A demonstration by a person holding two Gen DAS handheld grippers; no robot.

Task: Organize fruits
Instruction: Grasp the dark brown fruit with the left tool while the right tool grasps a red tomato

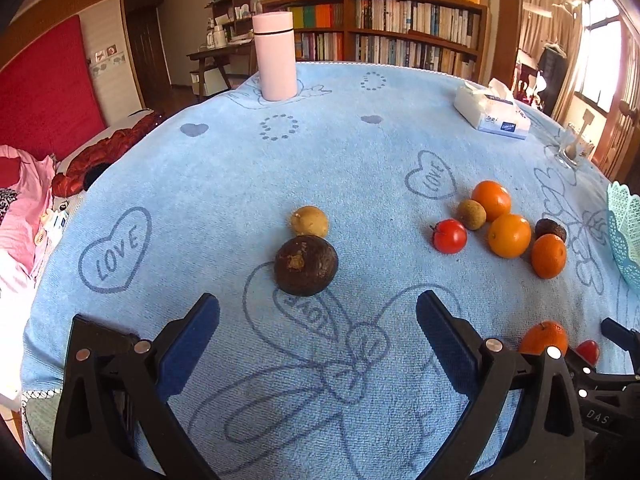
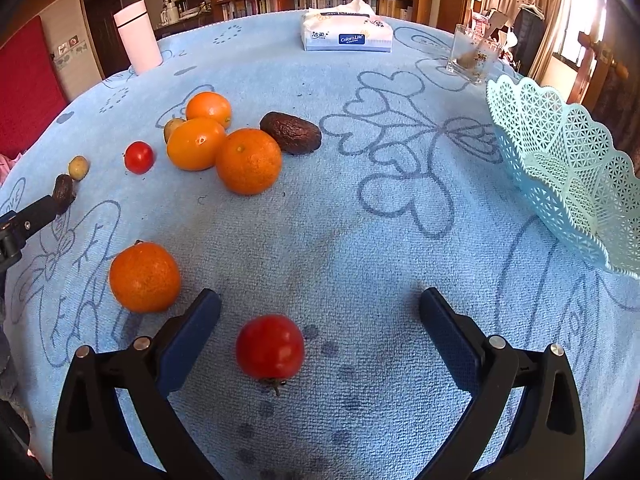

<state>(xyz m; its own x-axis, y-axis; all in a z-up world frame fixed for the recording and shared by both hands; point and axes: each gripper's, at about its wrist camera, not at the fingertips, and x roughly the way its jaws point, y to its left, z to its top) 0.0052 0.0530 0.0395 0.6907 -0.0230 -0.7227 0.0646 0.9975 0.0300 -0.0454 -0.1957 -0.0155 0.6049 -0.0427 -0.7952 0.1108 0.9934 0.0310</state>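
A round table under a light blue towel (image 1: 360,152) printed with hearts and the word LOVE, seen from two hand-held grippers.

At the far left edge stands a pale pink flask (image 1: 275,58). The left gripper (image 1: 318,314) hovers low over the towel with its jaws spread wide and nothing between them. Just ahead of it lies a dark brown avocado (image 1: 306,265), touching a small yellowish fruit (image 1: 309,222) behind it.

Further right, a cluster: a red tomato (image 1: 449,236), a small brownish fruit (image 1: 472,214), three oranges (image 1: 509,236) packed together, and a second dark avocado (image 2: 291,133) beside them.

Nearer the viewer sits a lone orange (image 2: 145,277). The right gripper (image 2: 320,308) is also wide open and holding nothing; a second tomato (image 2: 270,347) lies on the towel between its jaws, nearer the left one.

At the back is a tissue pack (image 2: 346,36), then a small glass (image 2: 472,54). On the far right is a mint green lattice basket (image 2: 568,176), well apart from the fruit.
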